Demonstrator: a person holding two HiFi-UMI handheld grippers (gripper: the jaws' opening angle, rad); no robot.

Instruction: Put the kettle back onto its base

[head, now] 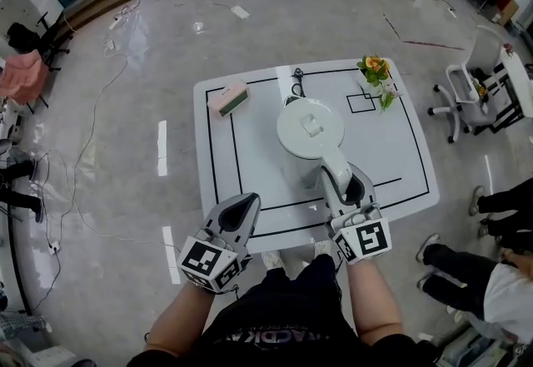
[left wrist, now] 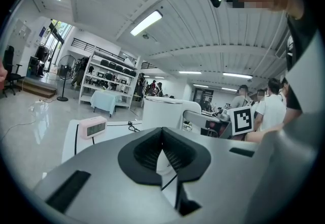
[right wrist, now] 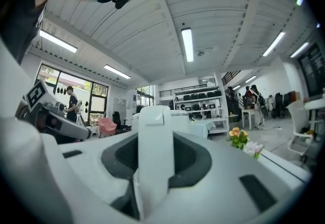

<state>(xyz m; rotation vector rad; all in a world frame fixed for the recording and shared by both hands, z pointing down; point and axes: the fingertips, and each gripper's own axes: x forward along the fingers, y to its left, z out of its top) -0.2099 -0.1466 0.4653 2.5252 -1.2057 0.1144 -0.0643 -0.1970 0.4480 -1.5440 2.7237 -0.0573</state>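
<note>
Bright overhead strip lights [right wrist: 187, 44], fisheye-darkened edges.

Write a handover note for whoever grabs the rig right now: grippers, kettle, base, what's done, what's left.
Left gripper: shut, empty, by the near left corner of the table.
Right gripper: shut on the handle of the kettle.
Kettle: upright, mid-table. A cord runs in behind it.
Base: not visible, probably under the kettle where the cord ends.
Done: kettle gripped and placed at or over that spot.
Left: can't tell if it is seated. Check it sits on the base, then let go of the handle.
</note>
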